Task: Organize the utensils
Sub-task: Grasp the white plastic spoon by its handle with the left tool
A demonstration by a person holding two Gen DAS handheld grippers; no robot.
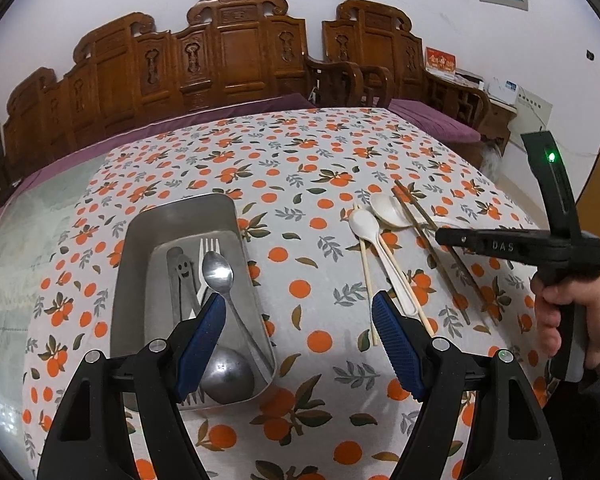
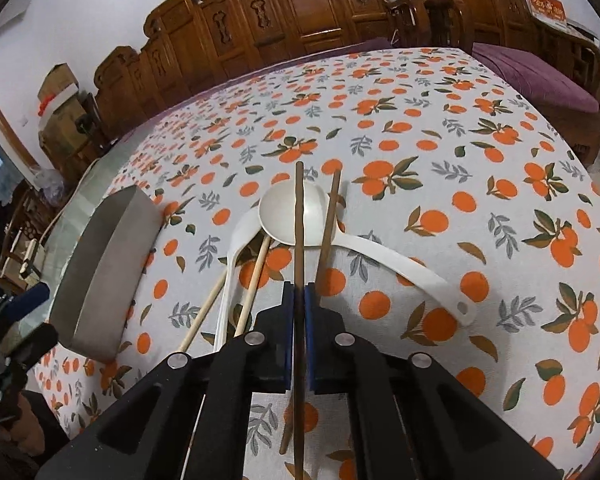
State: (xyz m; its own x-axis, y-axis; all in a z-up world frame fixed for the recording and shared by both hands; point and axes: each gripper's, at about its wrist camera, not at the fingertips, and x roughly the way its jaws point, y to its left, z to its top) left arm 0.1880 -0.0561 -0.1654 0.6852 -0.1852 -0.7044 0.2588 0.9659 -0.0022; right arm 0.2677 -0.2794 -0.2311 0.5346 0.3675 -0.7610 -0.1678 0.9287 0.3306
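A metal tray (image 1: 140, 240) sits on the orange-print tablecloth, holding a metal spoon (image 1: 218, 272), a fork (image 1: 209, 250), a smiley-face utensil (image 1: 182, 270) and a ladle (image 1: 226, 376). My left gripper (image 1: 298, 312) is open and empty, hovering by the tray's near right side. Right of it lie two white spoons (image 1: 364, 224), pale chopsticks (image 1: 366, 272) and dark chopsticks (image 1: 420, 232). My right gripper (image 2: 299, 292) is shut on one dark chopstick (image 2: 299, 216), which crosses a white spoon's bowl (image 2: 280, 216). The second dark chopstick (image 2: 329, 220) lies beside it.
The tray (image 2: 108, 264) shows at the left of the right wrist view. Carved wooden chairs (image 1: 220, 60) stand behind the table with purple cushions (image 1: 432, 120). The table's far edge is near the chairs.
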